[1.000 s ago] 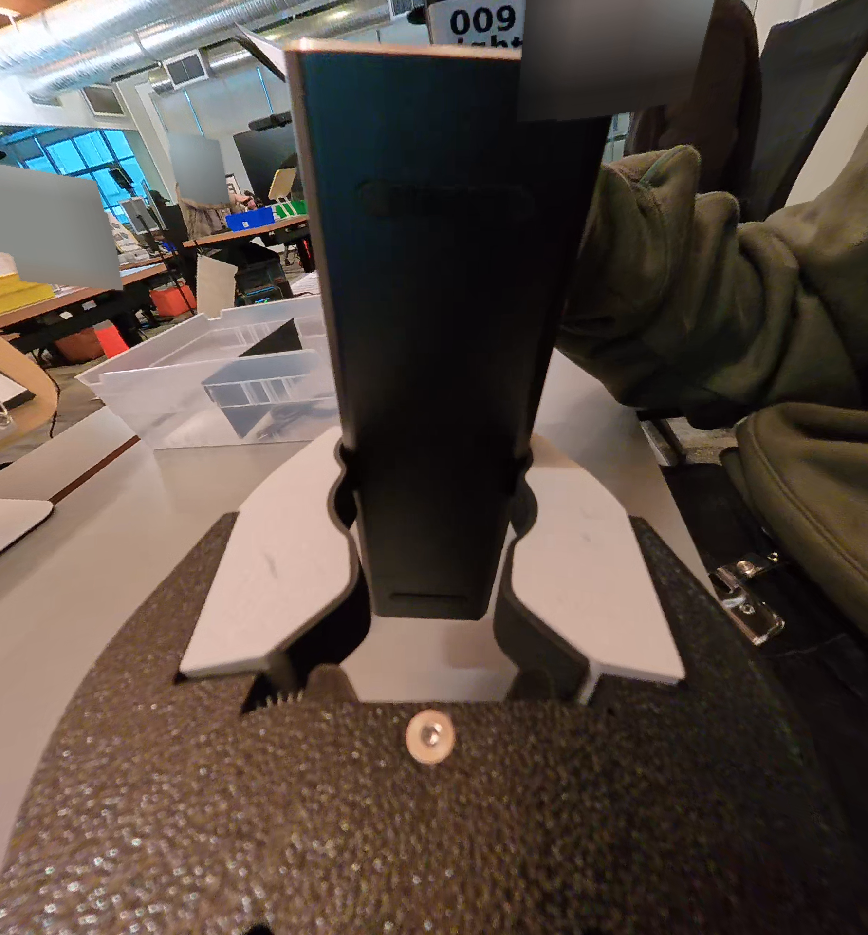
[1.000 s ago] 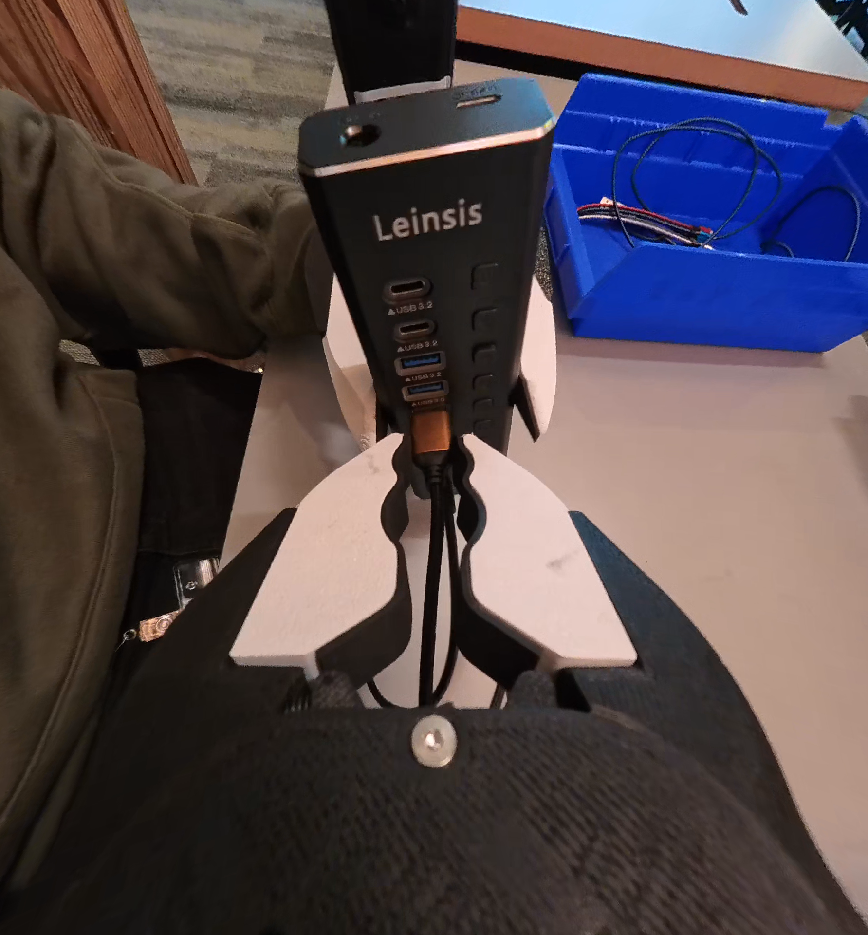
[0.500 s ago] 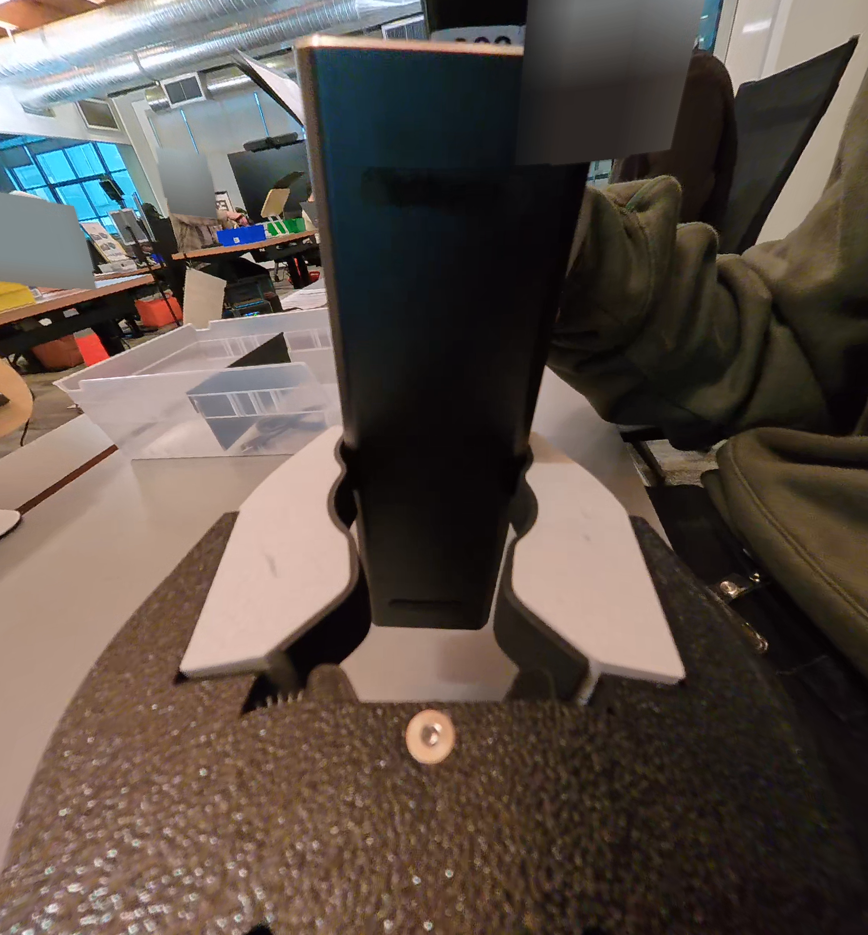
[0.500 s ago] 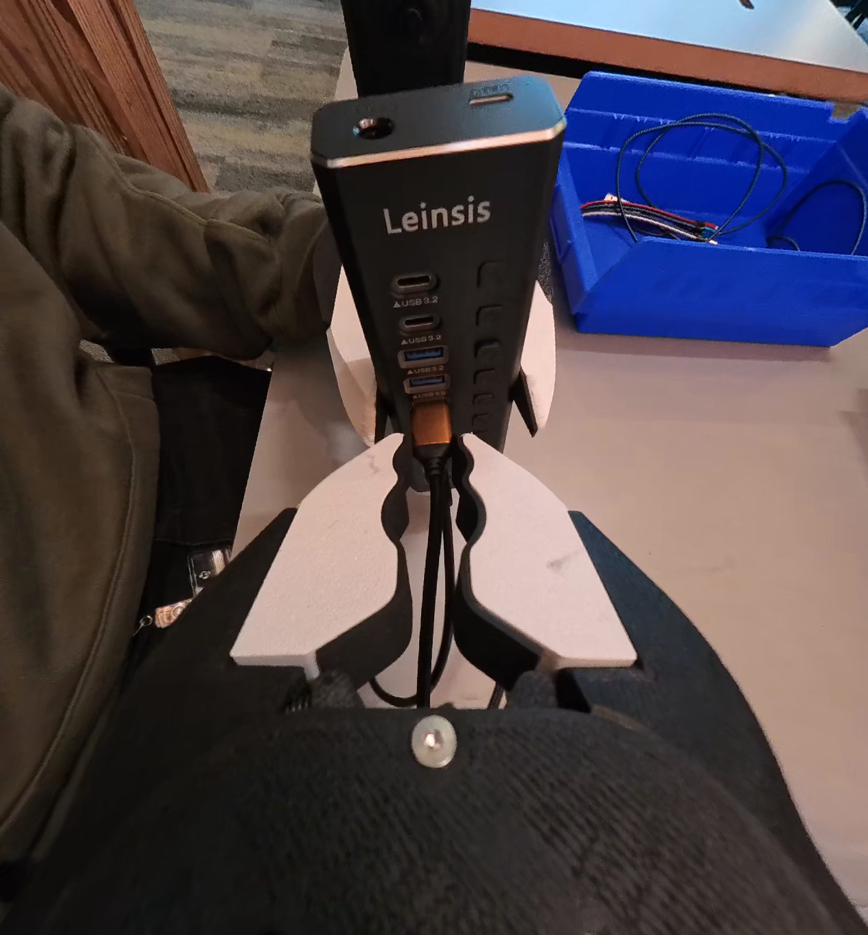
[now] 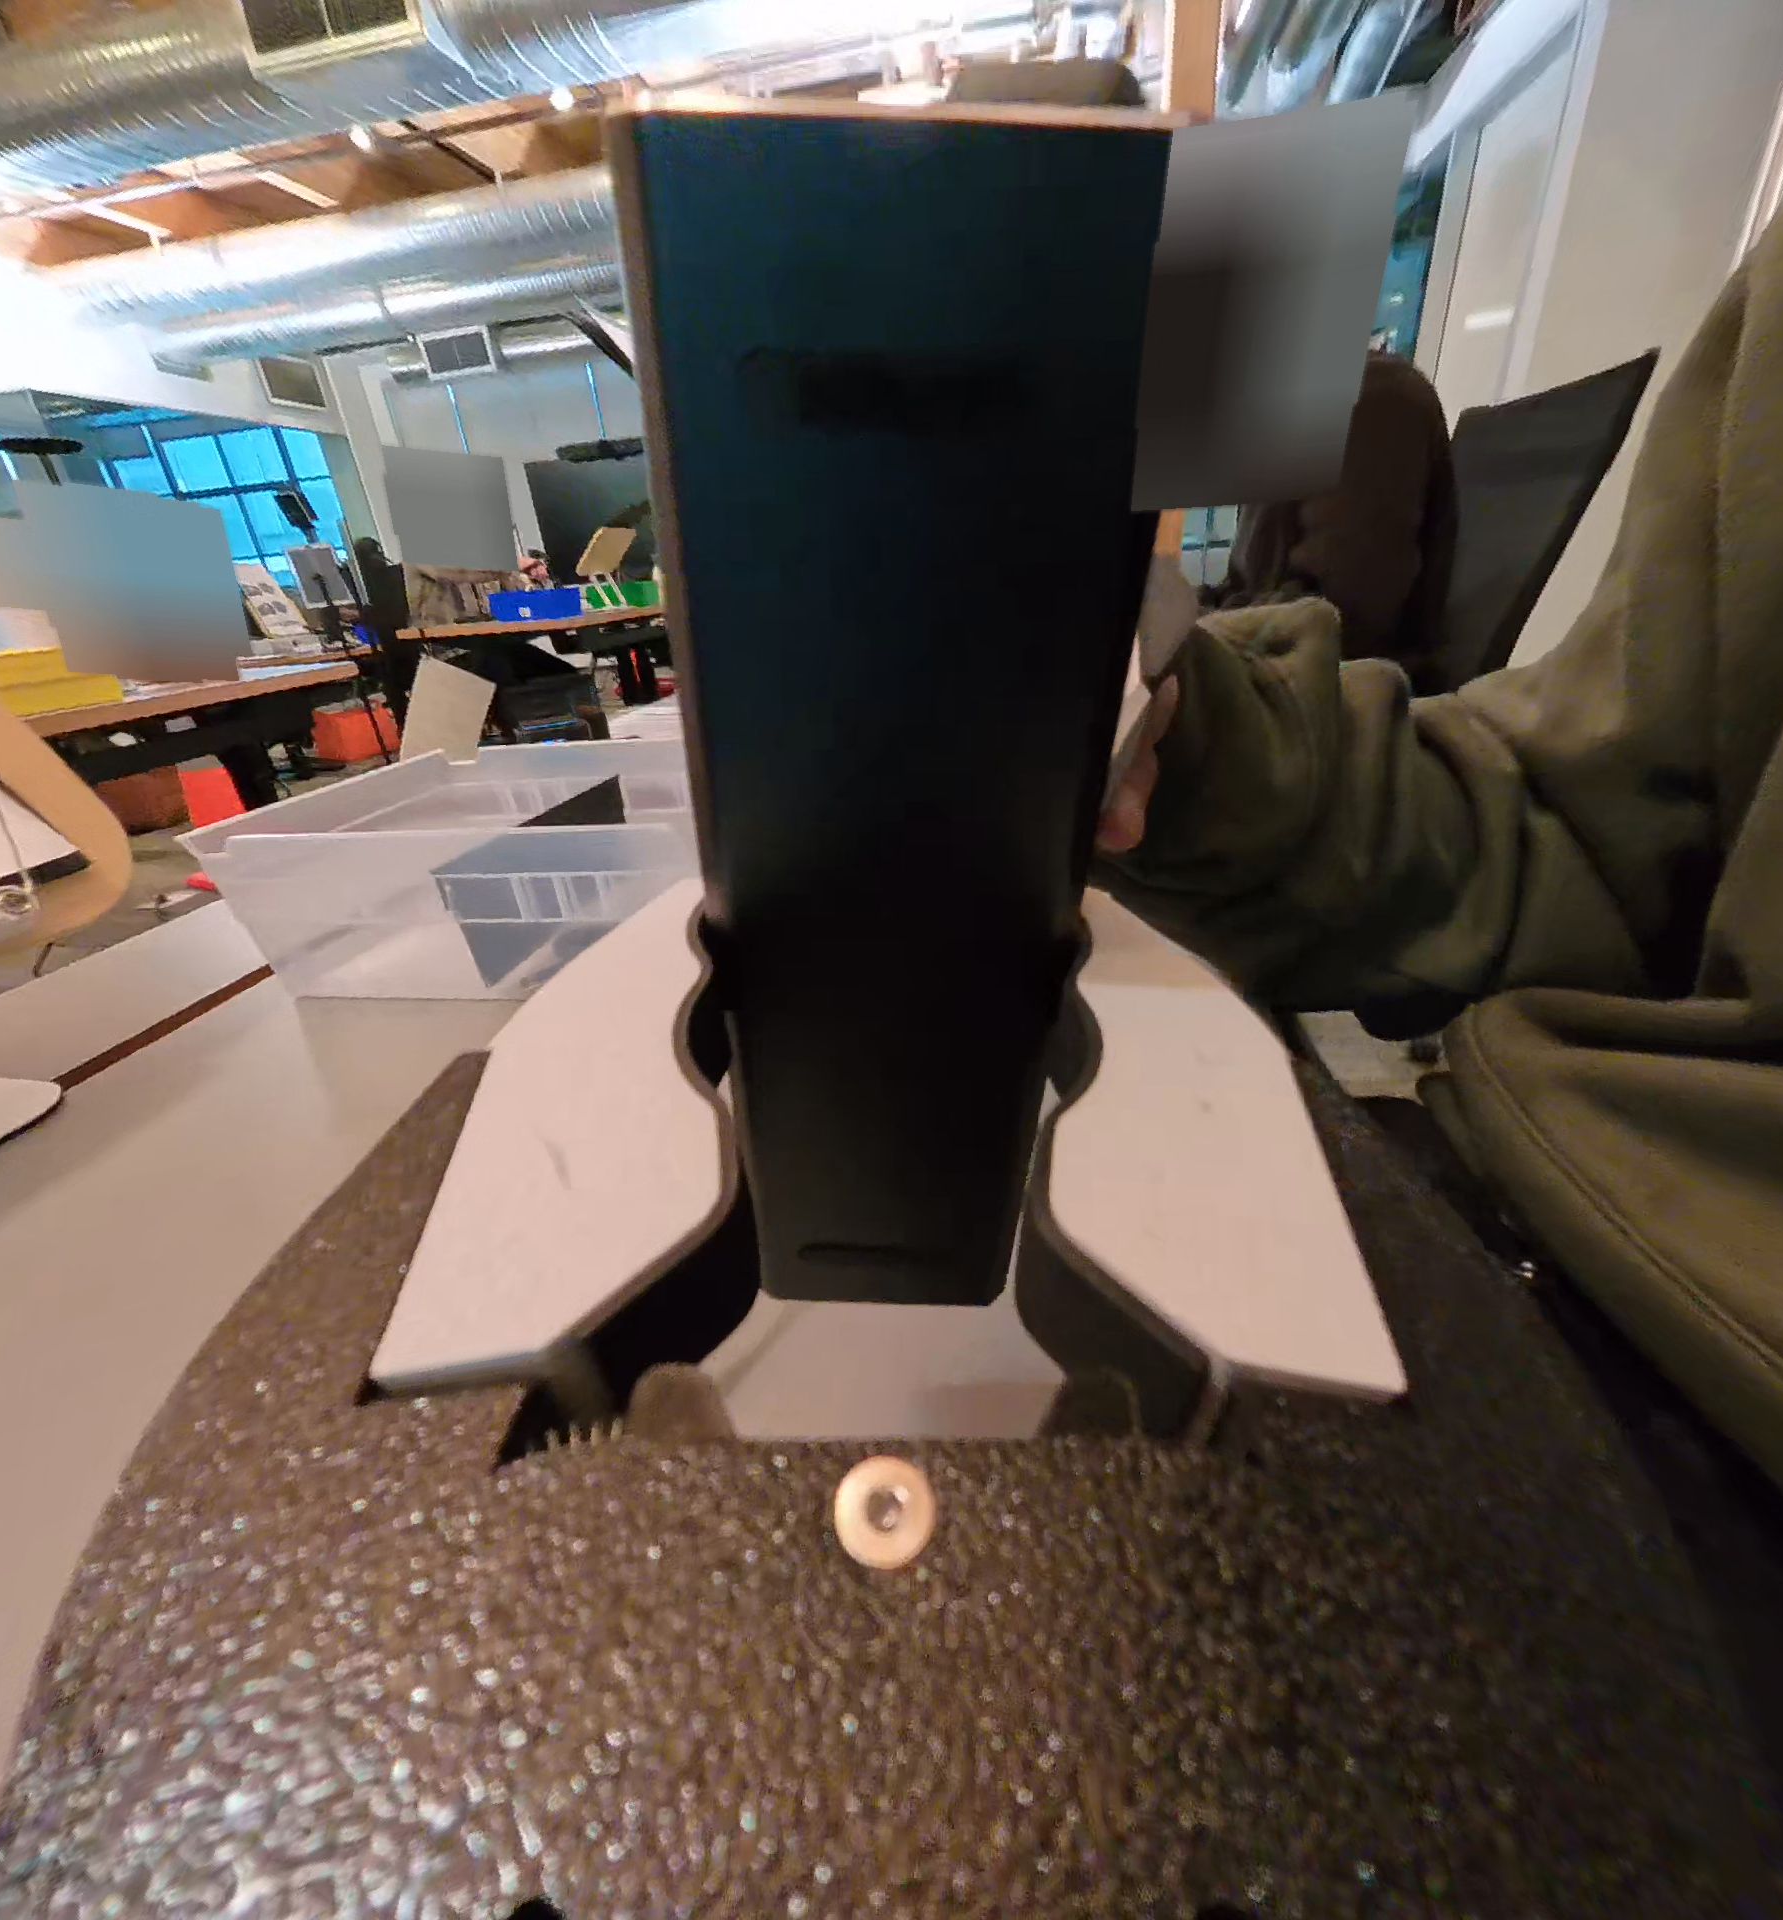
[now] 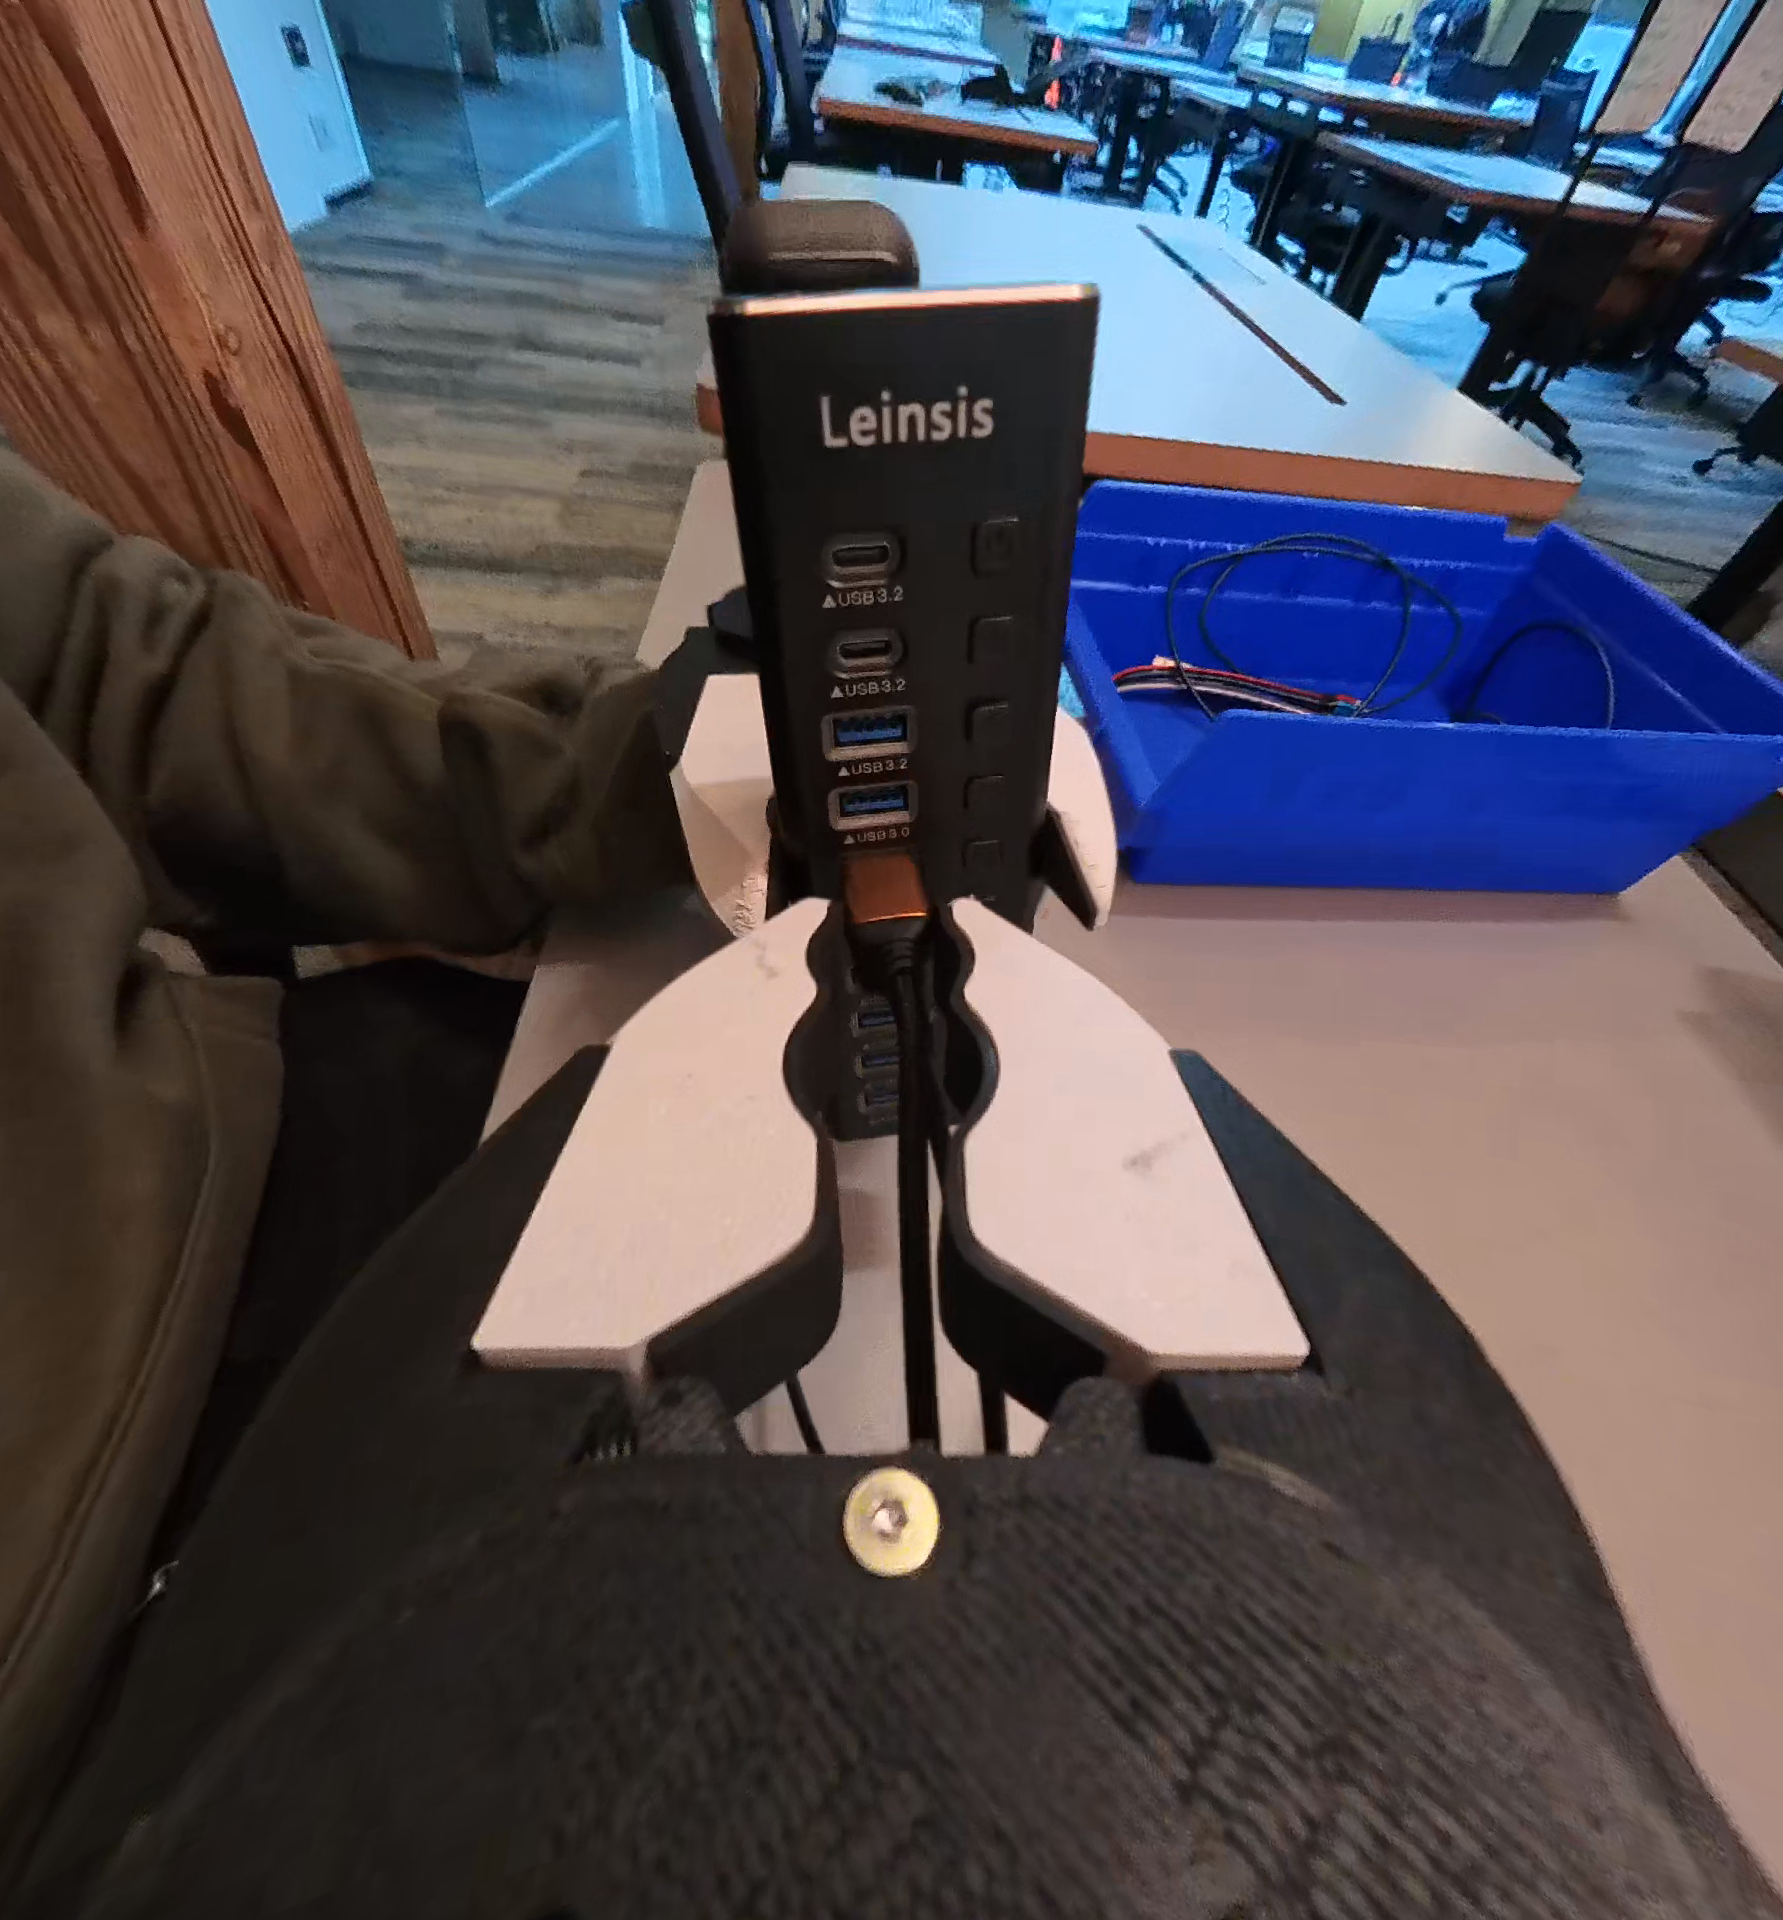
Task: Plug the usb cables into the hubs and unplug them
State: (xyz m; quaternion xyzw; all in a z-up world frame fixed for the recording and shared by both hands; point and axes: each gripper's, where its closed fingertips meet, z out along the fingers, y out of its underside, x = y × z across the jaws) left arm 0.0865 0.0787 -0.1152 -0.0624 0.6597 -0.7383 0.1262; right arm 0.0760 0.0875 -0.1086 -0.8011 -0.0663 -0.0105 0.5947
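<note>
A black USB hub stands upright over the grey table, its port side facing the right wrist view. My left gripper is shut on the hub's lower part; that view shows only its plain back. The left gripper's white fingers show behind the hub in the right wrist view. My right gripper is shut on a copper-coloured USB plug seated in a hub port below two blue ports. Its black cable runs back between my fingers.
A blue bin holding loose cables sits on the table to the right of the hub. A clear plastic tray stands behind the left gripper. A person's olive sleeve is close on the right, and also shows in the right wrist view. A wooden post stands at left. Both grippers' tips are close together, under 4 cm apart.
Both grippers have tilted up together with the hub, so it stands more upright and more of the room shows behind it. The plug stays in the same port.
</note>
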